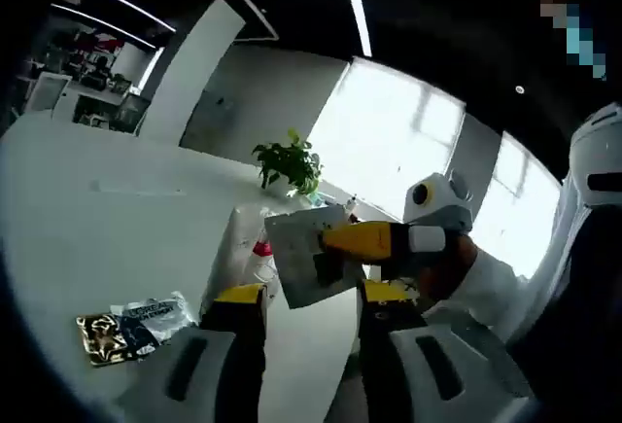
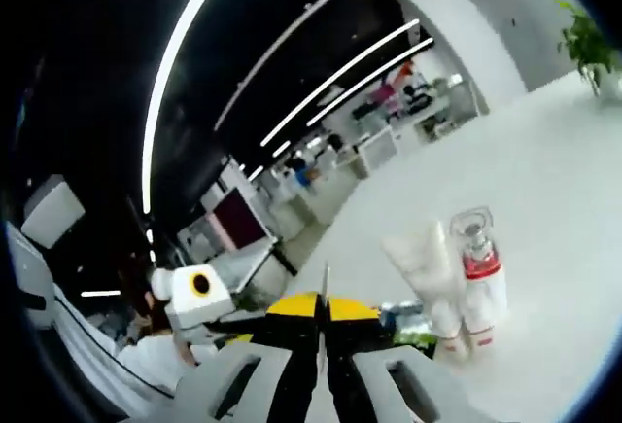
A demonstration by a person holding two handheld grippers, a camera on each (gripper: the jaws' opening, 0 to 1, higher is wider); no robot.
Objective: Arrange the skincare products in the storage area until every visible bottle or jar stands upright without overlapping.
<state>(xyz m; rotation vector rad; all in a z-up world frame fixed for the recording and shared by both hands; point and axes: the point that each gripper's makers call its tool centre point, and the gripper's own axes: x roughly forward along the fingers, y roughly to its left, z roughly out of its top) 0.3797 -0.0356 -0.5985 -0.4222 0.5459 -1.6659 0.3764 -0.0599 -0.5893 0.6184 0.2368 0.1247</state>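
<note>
The thin grey sachet (image 1: 303,260) is held up above the white table (image 1: 117,199), pinched along its edge by the right gripper (image 1: 326,240), whose yellow-tipped jaws reach in from three o'clock in the left gripper view; in the right gripper view the same jaws are pressed together with the packet edge-on between them as a thin sliver (image 2: 324,292). It looks light and floppy, a flat foil-type pack that will not stand by itself, so I would judge it needs leaning against something or laying flat clear of the bottles, and gripping it near a sealed edge rather than the middle should keep it from buckling or slipping. The left gripper (image 1: 309,299) waits just below the sachet at six o'clock, its jaws apart and holding nothing. At four o'clock in the right gripper view stand a white squeeze tube (image 2: 426,282) and, touching it or just beside it, a clear-capped pump bottle (image 2: 478,277) with a red band, both upright; the tube should be soft, the bottle stiff and slick, best taken around the body. At eight o'clock in the left gripper view a gold patterned packet (image 1: 105,337) and a clear wrapper (image 1: 155,314) lie flat on the table, possibly overlapping, though the fisheye edge is too blurred to be sure. A potted plant (image 1: 290,163) sits at the far table edge.
</note>
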